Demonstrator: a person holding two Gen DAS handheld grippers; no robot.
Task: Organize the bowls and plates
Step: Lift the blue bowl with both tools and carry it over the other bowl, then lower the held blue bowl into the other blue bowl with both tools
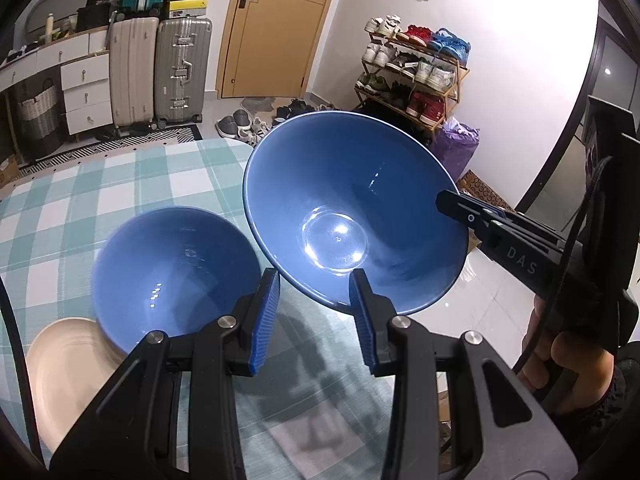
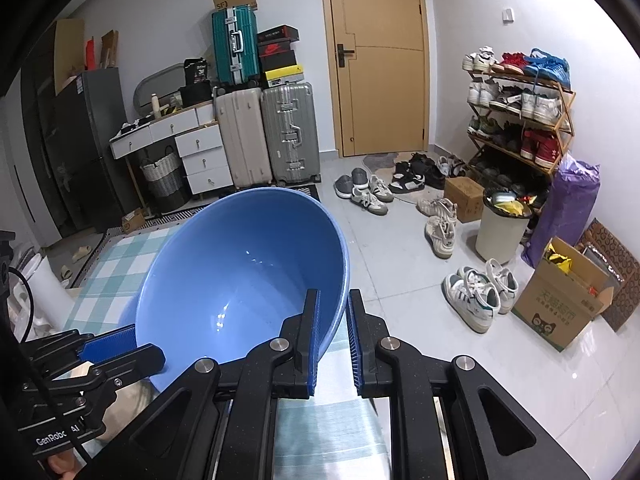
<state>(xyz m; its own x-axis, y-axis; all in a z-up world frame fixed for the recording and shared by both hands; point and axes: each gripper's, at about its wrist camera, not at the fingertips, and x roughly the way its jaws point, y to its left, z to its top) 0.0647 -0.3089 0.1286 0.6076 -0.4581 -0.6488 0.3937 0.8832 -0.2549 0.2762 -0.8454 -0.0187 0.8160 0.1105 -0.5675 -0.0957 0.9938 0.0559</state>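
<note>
A large blue bowl [image 1: 344,208] is held tilted in the air over the table's right edge. My right gripper [image 2: 333,304] is shut on its rim; it also shows in the left wrist view [image 1: 468,210]. The same bowl fills the middle of the right wrist view [image 2: 240,272]. A smaller blue bowl [image 1: 172,268] sits on the checked tablecloth [image 1: 80,200], partly on a cream plate [image 1: 68,368]. My left gripper [image 1: 314,284] is open and empty, between the two bowls, just under the raised bowl's near rim.
The table's far edge drops to a tiled floor [image 2: 400,240] with scattered shoes [image 2: 368,192]. A shoe rack [image 2: 520,112], suitcases [image 2: 268,136], a bin [image 2: 502,232] and cardboard boxes [image 2: 560,304] stand beyond the table.
</note>
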